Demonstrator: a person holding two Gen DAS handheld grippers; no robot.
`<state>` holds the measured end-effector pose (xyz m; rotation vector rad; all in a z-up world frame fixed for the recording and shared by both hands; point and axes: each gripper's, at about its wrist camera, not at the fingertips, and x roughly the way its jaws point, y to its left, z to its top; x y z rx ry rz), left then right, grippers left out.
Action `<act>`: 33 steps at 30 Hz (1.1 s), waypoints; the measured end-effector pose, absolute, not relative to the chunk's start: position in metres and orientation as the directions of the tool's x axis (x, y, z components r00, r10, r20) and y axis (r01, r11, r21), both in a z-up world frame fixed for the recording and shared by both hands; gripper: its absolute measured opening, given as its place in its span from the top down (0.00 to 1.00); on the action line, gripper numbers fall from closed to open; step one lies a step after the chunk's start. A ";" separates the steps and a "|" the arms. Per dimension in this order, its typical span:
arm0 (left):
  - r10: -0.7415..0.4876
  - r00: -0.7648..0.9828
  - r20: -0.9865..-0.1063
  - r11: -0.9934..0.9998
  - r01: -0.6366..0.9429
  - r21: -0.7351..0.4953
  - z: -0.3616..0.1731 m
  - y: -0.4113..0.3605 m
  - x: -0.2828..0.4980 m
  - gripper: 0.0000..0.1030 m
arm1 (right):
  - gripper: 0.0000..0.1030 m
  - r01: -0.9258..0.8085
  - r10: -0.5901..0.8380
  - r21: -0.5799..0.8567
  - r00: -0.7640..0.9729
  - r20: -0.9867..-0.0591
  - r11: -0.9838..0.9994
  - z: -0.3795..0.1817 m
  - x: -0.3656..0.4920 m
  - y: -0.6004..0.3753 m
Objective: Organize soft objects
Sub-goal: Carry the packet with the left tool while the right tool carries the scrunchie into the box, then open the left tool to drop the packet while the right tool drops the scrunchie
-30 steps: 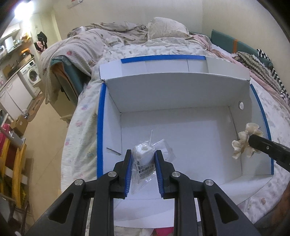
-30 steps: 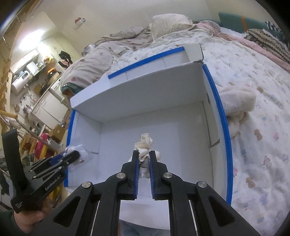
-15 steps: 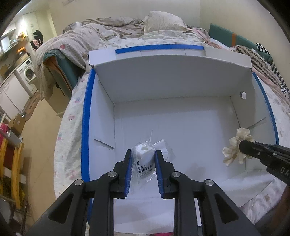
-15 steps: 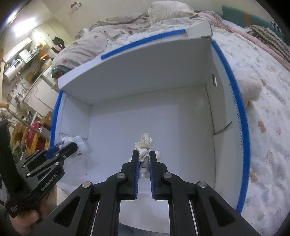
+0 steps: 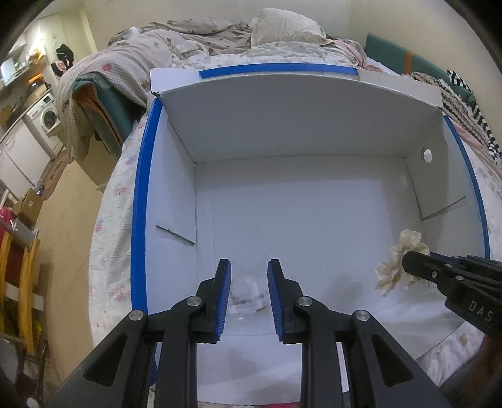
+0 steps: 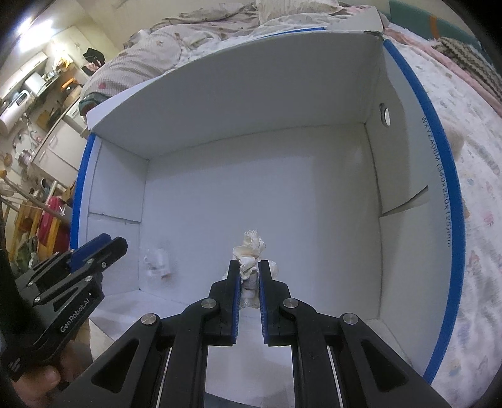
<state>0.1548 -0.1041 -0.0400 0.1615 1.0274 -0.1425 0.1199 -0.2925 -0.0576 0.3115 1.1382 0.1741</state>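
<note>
A white cardboard box (image 5: 313,131) with blue-taped rims stands open on the bed. My left gripper (image 5: 248,270) is open above the box floor. A small white object in a clear plastic bag (image 5: 248,295) lies blurred on the floor below it; it also shows in the right wrist view (image 6: 157,262). My right gripper (image 6: 250,266) is shut on a cream frilly fabric piece (image 6: 251,246) and holds it above the box floor; this piece shows at the right in the left wrist view (image 5: 397,260).
The box sits on a floral bedsheet (image 6: 477,219) with rumpled quilts and a pillow (image 5: 282,28) behind. A fluffy cream item (image 6: 455,141) lies right of the box. The floor, a washing machine (image 5: 47,116) and clutter are to the left.
My left gripper has opened and let go of the bagged white object, which has dropped to the box floor. Both grippers have moved in closer over the box. The right still holds the fabric.
</note>
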 end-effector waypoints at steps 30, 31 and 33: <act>-0.026 0.548 -0.836 0.985 0.156 0.071 -0.029 -0.098 0.145 0.41 | 0.02 0.025 0.243 0.312 0.569 -0.786 0.950 -0.029 0.115 -0.298; -0.026 0.548 -0.836 0.985 0.156 0.071 -0.029 -0.098 0.145 0.41 | 0.02 0.023 0.244 0.311 0.565 -0.788 0.950 -0.030 0.115 -0.297; -0.023 0.546 -0.837 0.985 0.154 0.073 -0.029 -0.098 0.145 0.41 | 0.02 0.023 0.247 0.312 0.558 -0.792 0.950 -0.031 0.116 -0.297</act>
